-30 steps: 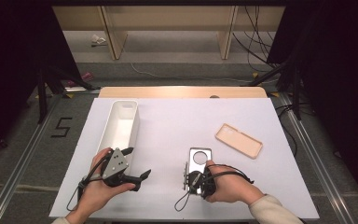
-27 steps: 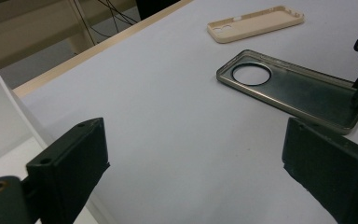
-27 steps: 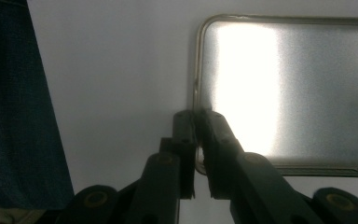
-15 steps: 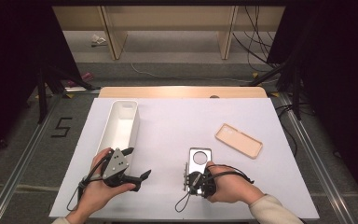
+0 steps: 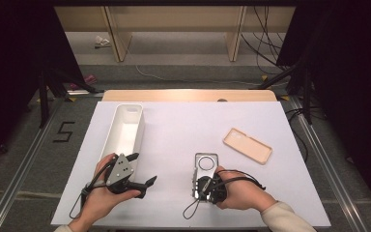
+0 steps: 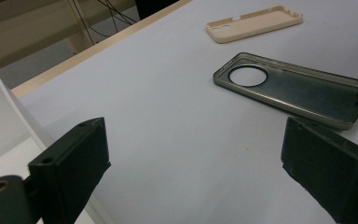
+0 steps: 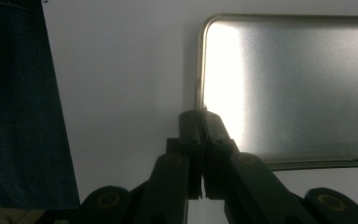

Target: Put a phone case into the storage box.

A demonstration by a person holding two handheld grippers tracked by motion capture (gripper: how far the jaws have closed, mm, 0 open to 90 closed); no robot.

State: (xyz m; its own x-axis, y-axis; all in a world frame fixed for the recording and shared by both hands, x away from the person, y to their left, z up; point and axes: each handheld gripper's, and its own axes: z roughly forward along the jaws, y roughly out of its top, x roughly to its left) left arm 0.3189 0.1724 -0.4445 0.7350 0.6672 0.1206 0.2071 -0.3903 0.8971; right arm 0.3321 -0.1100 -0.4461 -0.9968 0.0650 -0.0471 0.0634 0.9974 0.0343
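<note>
A grey see-through phone case (image 5: 206,166) with a round camera hole lies flat on the white table, in front of the middle. My right gripper (image 5: 196,186) is shut on the rim at its near end; in the right gripper view the two jaws (image 7: 199,116) pinch the rim of the case (image 7: 289,84) close to a corner. My left gripper (image 5: 144,168) rests on the table to the left with its jaws wide open and nothing between them. In the left gripper view the left gripper (image 6: 196,158) looks across bare table toward the grey case (image 6: 298,91).
A beige phone case (image 5: 247,145) lies open side up at the right, also in the left gripper view (image 6: 254,22). A long white bin (image 5: 137,130) stands at the left, just behind my left hand. Blue cloth (image 7: 18,102) hangs by the table's near edge.
</note>
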